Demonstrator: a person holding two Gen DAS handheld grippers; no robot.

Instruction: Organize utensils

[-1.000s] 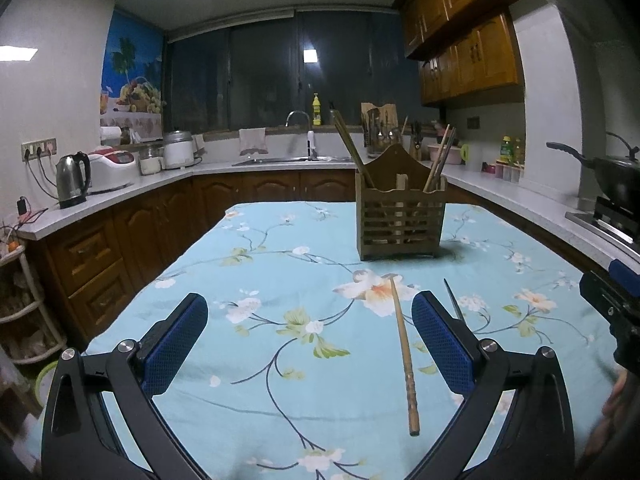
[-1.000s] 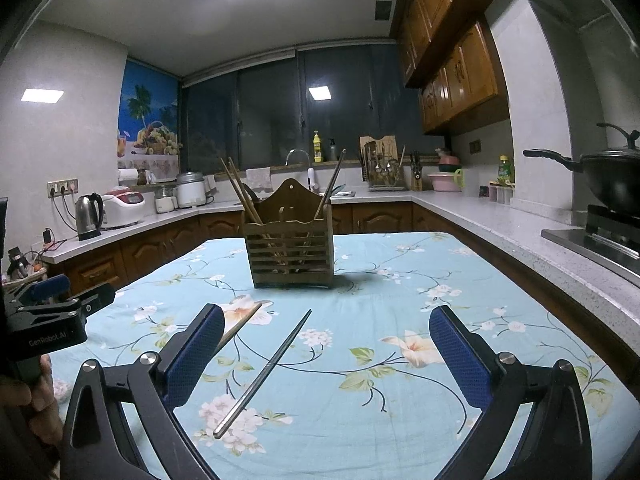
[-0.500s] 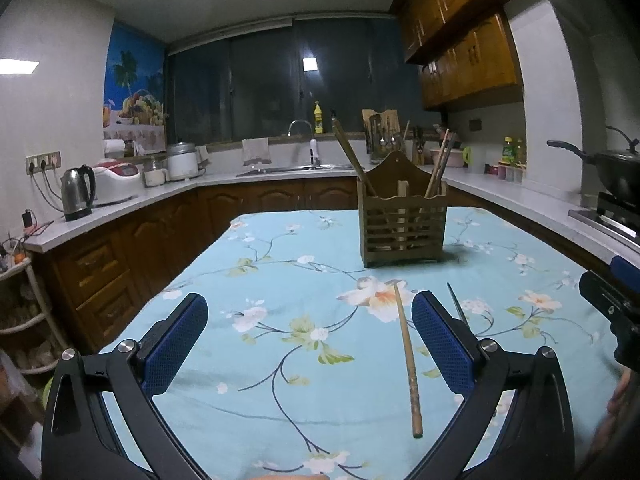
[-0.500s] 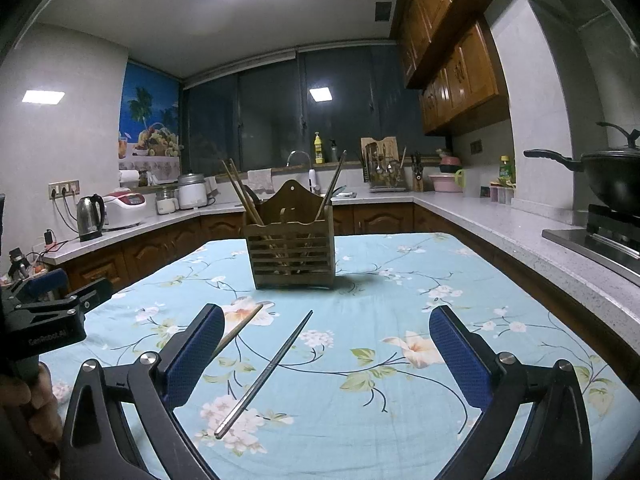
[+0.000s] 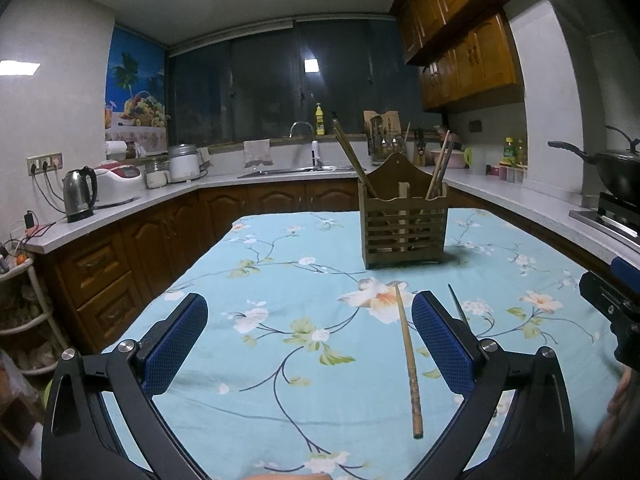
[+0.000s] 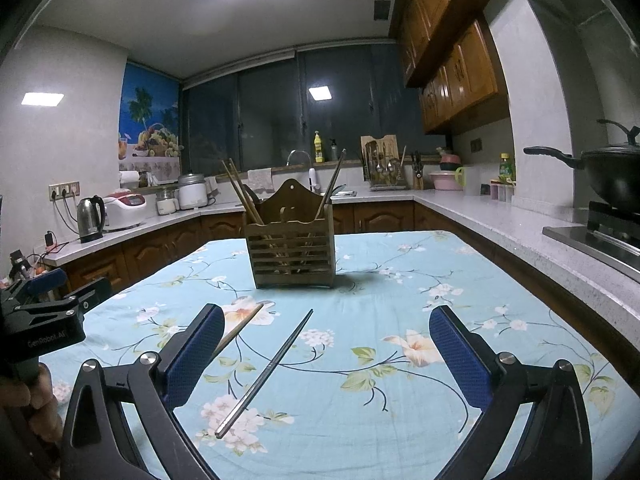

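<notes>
A wooden slatted utensil holder [image 5: 404, 224] stands upright on the floral tablecloth [image 5: 280, 280], with chopsticks leaning in both compartments; it also shows in the right wrist view [image 6: 291, 246]. A wooden chopstick [image 5: 409, 356] lies flat between my left gripper's fingers, close to the right finger. A metal chopstick [image 6: 266, 370] lies in front of my right gripper, nearer its left finger; its tip shows in the left wrist view [image 5: 456, 304]. My left gripper [image 5: 310, 340] is open and empty. My right gripper [image 6: 328, 352] is open and empty.
Kitchen counters [image 5: 132, 204] wrap around the table, with a kettle [image 5: 80, 194] and rice cooker on the left, a sink [image 5: 296, 168] at the back, a wok [image 6: 612, 178] on the stove at right. The left gripper's body [image 6: 44, 320] is at the table's left edge.
The left wrist view has shifted slightly, so the holder and wooden chopstick sit a little differently in frame. Both grippers stay open; nothing was picked up.
</notes>
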